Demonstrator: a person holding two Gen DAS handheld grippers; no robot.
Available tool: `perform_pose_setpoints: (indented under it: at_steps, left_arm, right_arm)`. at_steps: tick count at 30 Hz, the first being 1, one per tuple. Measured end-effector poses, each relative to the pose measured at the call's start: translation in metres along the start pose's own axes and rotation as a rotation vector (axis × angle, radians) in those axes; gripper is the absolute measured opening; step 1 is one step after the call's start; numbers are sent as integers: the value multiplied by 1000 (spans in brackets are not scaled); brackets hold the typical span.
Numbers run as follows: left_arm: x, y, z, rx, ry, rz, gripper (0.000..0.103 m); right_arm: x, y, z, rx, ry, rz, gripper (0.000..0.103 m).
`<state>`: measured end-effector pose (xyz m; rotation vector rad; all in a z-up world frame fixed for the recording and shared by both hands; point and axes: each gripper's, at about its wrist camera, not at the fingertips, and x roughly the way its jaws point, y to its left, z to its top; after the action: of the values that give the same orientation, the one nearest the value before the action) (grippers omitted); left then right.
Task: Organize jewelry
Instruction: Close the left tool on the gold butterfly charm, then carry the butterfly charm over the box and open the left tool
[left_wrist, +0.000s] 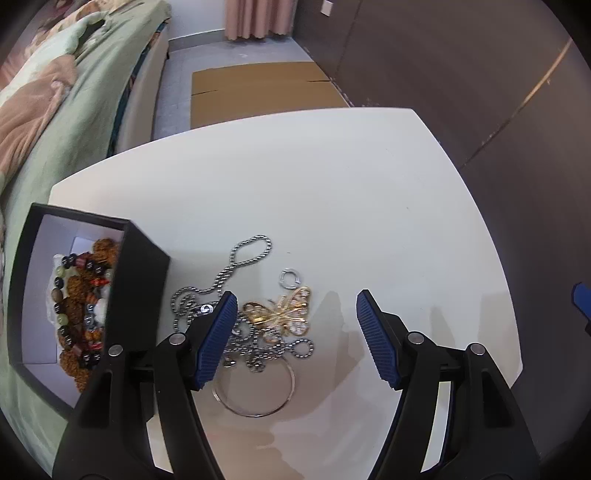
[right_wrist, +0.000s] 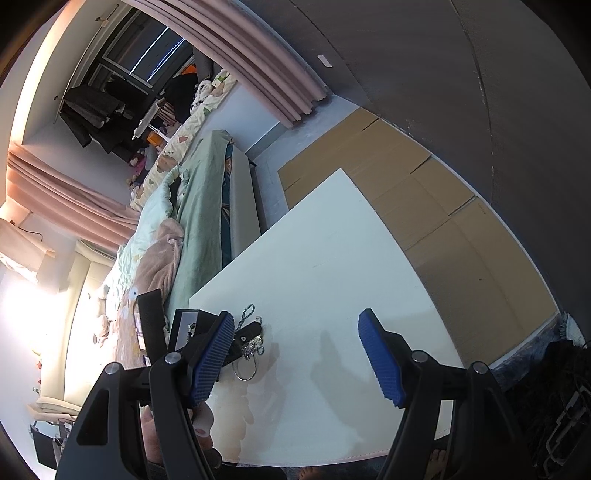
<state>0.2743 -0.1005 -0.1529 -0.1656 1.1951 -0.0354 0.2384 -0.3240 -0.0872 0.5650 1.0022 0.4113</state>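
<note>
A pile of jewelry lies on the white table (left_wrist: 332, 184): a gold butterfly brooch (left_wrist: 280, 314), a tangled silver ball chain (left_wrist: 251, 247), a small silver ring (left_wrist: 290, 277) and a large thin silver hoop (left_wrist: 255, 398). My left gripper (left_wrist: 295, 295) hangs open right over the pile; its left finger covers part of the chain and its pads touch nothing. A black box (left_wrist: 140, 266) at the left holds beaded bracelets (left_wrist: 81, 302). My right gripper (right_wrist: 295, 315) stands open over bare table, right of the pile (right_wrist: 253, 345) and the box (right_wrist: 184, 325).
A bed with a green cover (left_wrist: 74, 110) runs along the table's left side. Flattened cardboard (left_wrist: 258, 88) lies on the floor beyond the far edge. A dark wall (left_wrist: 480, 92) stands to the right. A black flat object (right_wrist: 149, 317) rests on the bed beside the box.
</note>
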Motion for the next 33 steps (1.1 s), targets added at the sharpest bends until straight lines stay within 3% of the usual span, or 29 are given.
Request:
perform_pose_setpoints:
  at_steps: [10,14,20,33]
  left_arm:
    - [11,-8,-4,46,19,52,66]
    - [11,-8,-3,50,4,103,39]
    - [6,-1,-1,17,4,41,39]
    - [-53,28,-3,-25,-110,-79,39]
  right_arm:
    - [2,-1,-1,-3,3,-11,69]
    - [3,-1,-1,-7,6,-11,69]
    - [10,7,-4,-19,18,-24,69]
    - [66,45,-16,-85,101,-72,64]
